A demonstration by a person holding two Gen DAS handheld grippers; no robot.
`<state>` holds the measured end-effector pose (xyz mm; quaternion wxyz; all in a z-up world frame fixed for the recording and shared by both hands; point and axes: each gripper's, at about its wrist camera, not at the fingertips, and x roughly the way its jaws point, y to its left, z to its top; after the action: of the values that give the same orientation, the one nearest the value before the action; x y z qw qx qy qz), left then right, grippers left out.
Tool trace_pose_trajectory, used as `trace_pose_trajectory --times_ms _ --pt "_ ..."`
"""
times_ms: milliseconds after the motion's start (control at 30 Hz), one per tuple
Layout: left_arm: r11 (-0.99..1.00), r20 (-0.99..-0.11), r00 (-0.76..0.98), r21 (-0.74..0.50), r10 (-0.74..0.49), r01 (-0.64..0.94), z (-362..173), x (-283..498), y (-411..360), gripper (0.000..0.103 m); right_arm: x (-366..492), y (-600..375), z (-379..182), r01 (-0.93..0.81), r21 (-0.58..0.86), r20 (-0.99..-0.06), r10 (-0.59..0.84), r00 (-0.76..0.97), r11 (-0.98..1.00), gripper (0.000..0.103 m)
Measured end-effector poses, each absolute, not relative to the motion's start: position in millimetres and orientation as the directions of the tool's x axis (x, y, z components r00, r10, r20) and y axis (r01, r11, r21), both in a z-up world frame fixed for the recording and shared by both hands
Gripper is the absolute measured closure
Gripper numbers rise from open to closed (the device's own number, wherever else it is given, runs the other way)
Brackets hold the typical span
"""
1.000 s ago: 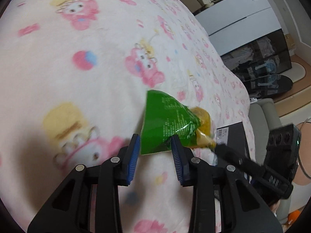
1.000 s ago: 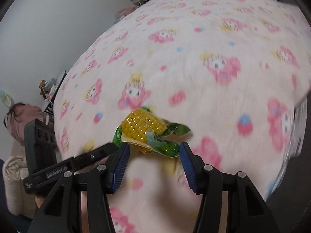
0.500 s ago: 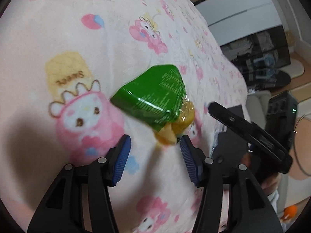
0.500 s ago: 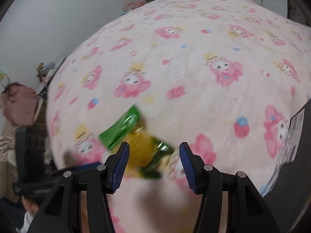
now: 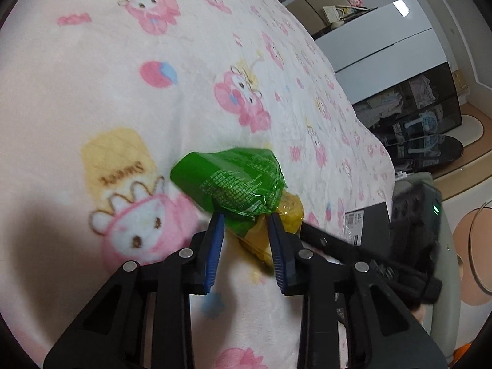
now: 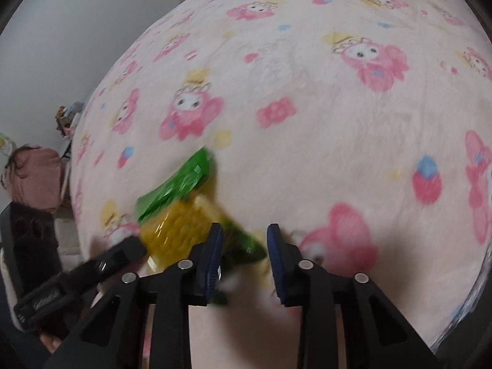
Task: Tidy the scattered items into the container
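A packaged corn cob in a green and clear wrapper (image 5: 233,184) lies on the pink cartoon-print blanket (image 5: 107,61). My left gripper (image 5: 246,230) has its blue pads on either side of the wrapper's near end, jaws narrowed around it. In the right wrist view the same packet (image 6: 181,212) is blurred; my right gripper (image 6: 244,243) has its jaws around the wrapper's green tail. Whether either grip is firm cannot be told. The left gripper's finger shows in the right wrist view (image 6: 101,264).
A black box with a white label (image 5: 366,224) lies at the blanket's right edge. Beyond the bed stand a white cabinet (image 5: 384,40) and dark shelves (image 5: 415,117). A pink bundle (image 6: 33,172) sits by the left wall.
Both grippers have narrowed and moved in on the corn packet. The packet has turned and shifted on the blanket between frames.
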<state>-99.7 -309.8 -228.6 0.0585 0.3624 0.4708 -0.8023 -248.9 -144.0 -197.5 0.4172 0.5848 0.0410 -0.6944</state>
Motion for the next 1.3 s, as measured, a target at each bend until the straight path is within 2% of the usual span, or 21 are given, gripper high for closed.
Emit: trace_pose_trajectory --times_ms 33,100,133,233,367,467,533,600,633,667,700,733,867,967,1067,1167,1267,1300 --pt "-0.550 -0.635 -0.729 -0.715 0.254 0.432 -228.0 -99.4 -312.0 0.073 -241.9 -143.7 -193.5 0.641 0.453 -0.836 -0.545 0.063 -0.620 0.078" --pt "-0.556 -0.633 -0.724 -0.718 0.274 0.418 -230.0 -99.0 -313.8 0.053 -228.8 -145.2 -186.5 0.679 0.468 -0.823 -0.558 0.102 -0.566 0.078" --pt "-0.562 -0.638 -0.720 -0.713 0.274 0.419 -231.4 -98.4 -313.5 0.051 -222.6 -146.2 -183.1 0.698 0.468 -0.820 -0.561 0.114 -0.541 0.078" --pt "-0.520 -0.614 -0.725 -0.749 0.313 0.410 -243.0 -98.6 -315.4 0.048 -227.4 -151.1 -184.0 0.720 0.408 -0.838 -0.544 0.050 -0.562 0.069" --pt "-0.496 -0.593 -0.723 -0.774 0.353 0.393 -252.6 -109.2 -315.3 0.046 -252.0 -158.5 -200.2 0.680 0.475 -0.804 -0.589 0.078 -0.558 0.039" --pt "-0.488 -0.578 -0.730 -0.787 0.366 0.378 -249.6 -109.2 -313.8 0.047 -264.8 -156.2 -211.2 0.613 0.570 -0.759 -0.636 0.138 -0.547 0.036" --pt "-0.484 -0.566 -0.735 -0.795 0.374 0.366 -246.6 -108.2 -312.6 0.052 -270.6 -152.8 -216.8 0.558 0.632 -0.723 -0.669 0.173 -0.538 0.037" --pt "-0.498 -0.572 -0.727 -0.789 0.380 0.360 -242.2 -105.6 -306.6 0.065 -262.9 -148.7 -214.3 0.541 0.668 -0.690 -0.698 0.191 -0.511 0.062" --pt "-0.506 -0.578 -0.722 -0.784 0.380 0.361 -240.3 -103.1 -302.5 0.067 -256.9 -147.0 -211.4 0.549 0.668 -0.686 -0.702 0.191 -0.503 0.066" --pt "-0.508 -0.573 -0.724 -0.786 0.384 0.353 -237.7 -98.5 -298.0 0.073 -250.4 -146.3 -208.8 0.560 0.657 -0.692 -0.698 0.184 -0.504 0.071" --pt "-0.508 -0.560 -0.729 -0.793 0.393 0.336 -234.2 -92.2 -293.0 0.090 -242.3 -145.5 -205.4 0.573 0.646 -0.700 -0.692 0.180 -0.505 0.077" --pt "-0.521 -0.562 -0.734 -0.786 0.381 0.332 -228.9 -86.1 -289.6 0.094 -233.4 -144.9 -202.2 0.585 0.638 -0.706 -0.684 0.185 -0.501 0.080" --pt "-0.601 -0.609 -0.743 -0.714 0.279 0.360 -205.6 -64.6 -284.7 0.095 -186.0 -146.9 -185.6 0.671 0.594 -0.731 -0.645 0.222 -0.443 0.081" --pt "-0.540 -0.609 -0.726 -0.746 0.319 0.389 -216.6 -64.7 -296.9 0.093 -163.5 -147.6 -167.6 0.750 0.496 -0.770 -0.621 0.147 -0.437 0.081" --pt "-0.521 -0.605 -0.720 -0.758 0.340 0.391 -224.9 -73.2 -300.0 0.067 -180.4 -143.2 -162.2 0.751 0.416 -0.805 -0.592 0.041 -0.513 0.079" --pt "-0.516 -0.603 -0.725 -0.760 0.333 0.395 -230.8 -84.5 -301.4 0.052 -215.8 -143.5 -164.5 0.722 0.367 -0.825 -0.564 -0.039 -0.586 0.074" --pt "-0.496 -0.616 -0.728 -0.754 0.302 0.432 -240.2 -95.1 -306.7 0.054 -247.8 -157.8 -174.4 0.715 0.316 -0.839 -0.535 -0.096 -0.624 0.073" --pt "-0.487 -0.616 -0.730 -0.755 0.298 0.438 -243.1 -97.3 -308.6 0.060 -256.7 -160.1 -178.7 0.710 0.291 -0.848 -0.516 -0.119 -0.642 0.073"
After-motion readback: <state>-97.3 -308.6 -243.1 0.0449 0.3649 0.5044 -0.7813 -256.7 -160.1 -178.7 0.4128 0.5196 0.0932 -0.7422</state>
